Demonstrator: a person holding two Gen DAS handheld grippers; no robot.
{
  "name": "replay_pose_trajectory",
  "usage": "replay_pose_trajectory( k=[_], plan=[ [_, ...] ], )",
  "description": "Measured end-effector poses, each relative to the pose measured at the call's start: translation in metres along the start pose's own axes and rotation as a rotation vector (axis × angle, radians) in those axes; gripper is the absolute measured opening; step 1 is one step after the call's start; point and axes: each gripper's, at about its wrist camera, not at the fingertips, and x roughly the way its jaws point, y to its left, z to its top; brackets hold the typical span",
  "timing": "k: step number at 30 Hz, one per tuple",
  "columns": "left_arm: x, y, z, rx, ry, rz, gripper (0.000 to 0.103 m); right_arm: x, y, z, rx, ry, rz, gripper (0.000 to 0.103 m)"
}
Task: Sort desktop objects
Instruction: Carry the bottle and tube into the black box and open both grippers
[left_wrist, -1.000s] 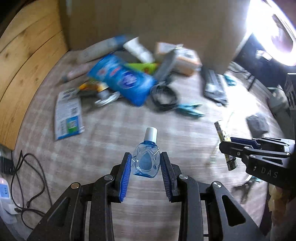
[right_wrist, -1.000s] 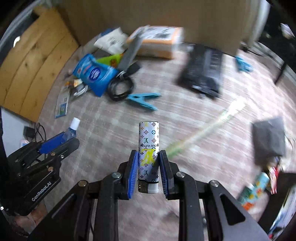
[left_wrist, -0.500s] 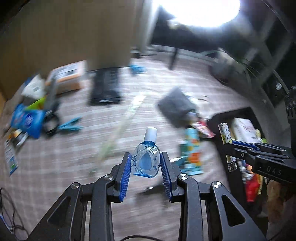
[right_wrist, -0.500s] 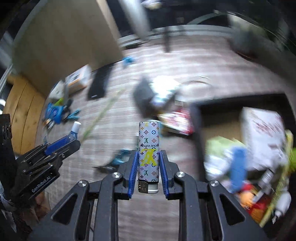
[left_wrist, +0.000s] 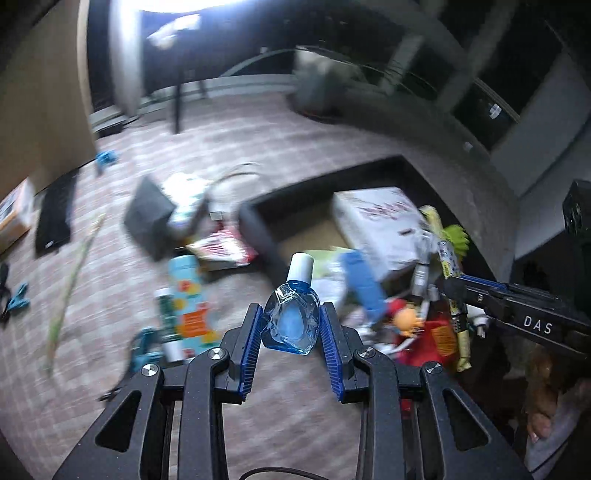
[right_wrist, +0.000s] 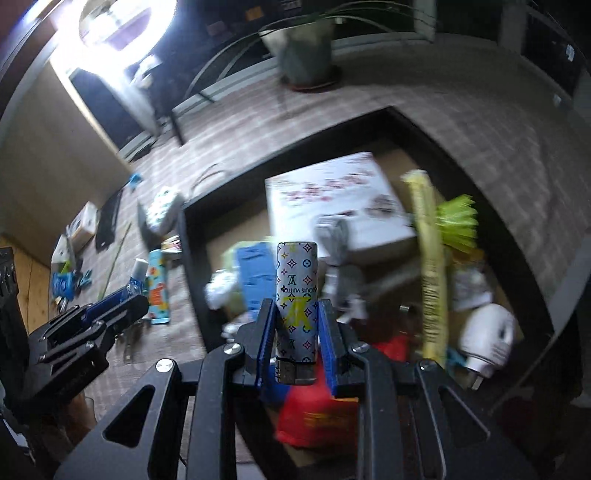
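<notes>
My left gripper (left_wrist: 291, 314) is shut on a small clear blue bottle with a white cap (left_wrist: 293, 314), held in the air near the left wall of a black storage box (left_wrist: 258, 229). My right gripper (right_wrist: 297, 314) is shut on a white patterned lighter (right_wrist: 297, 291), held upright above the same black box (right_wrist: 188, 258). The right gripper also shows at the right of the left wrist view (left_wrist: 454, 286), and the left gripper at the left of the right wrist view (right_wrist: 129, 299).
The box holds a white carton (right_wrist: 332, 199), a yellow brush (right_wrist: 428, 258), a blue item (right_wrist: 255, 273), a red packet (right_wrist: 314, 417) and a white plug (right_wrist: 487, 339). On the checked tablecloth lie a colourful tube (left_wrist: 188, 299), a dark pouch (left_wrist: 147, 218), a keyboard (left_wrist: 53, 218). A plant pot (right_wrist: 303, 55) stands behind.
Both grippers have swung right from the cluttered left side of the table to the black box, each still holding its object.
</notes>
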Motion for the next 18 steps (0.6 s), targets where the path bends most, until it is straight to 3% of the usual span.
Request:
replay_pose_trajectory(
  k=[6,15,16,18],
  plan=[
    [0.011,-0.057,0.001,0.090,0.012,-0.039,0.030,-0.009,-0.033,-0.002,0.054,-0.012,-0.024,0.023],
    [0.017,-0.099,-0.001,0.173,0.022,-0.063,0.030,-0.016,-0.049,-0.002,0.063,-0.029,-0.028,0.023],
    [0.017,-0.102,-0.001,0.185,0.025,-0.073,0.031,-0.015,-0.049,-0.002,0.058,-0.028,-0.028,0.026],
    [0.016,-0.104,-0.003,0.194,0.027,-0.056,0.042,-0.015,-0.048,-0.001,0.065,-0.019,-0.041,0.036]
  ],
)
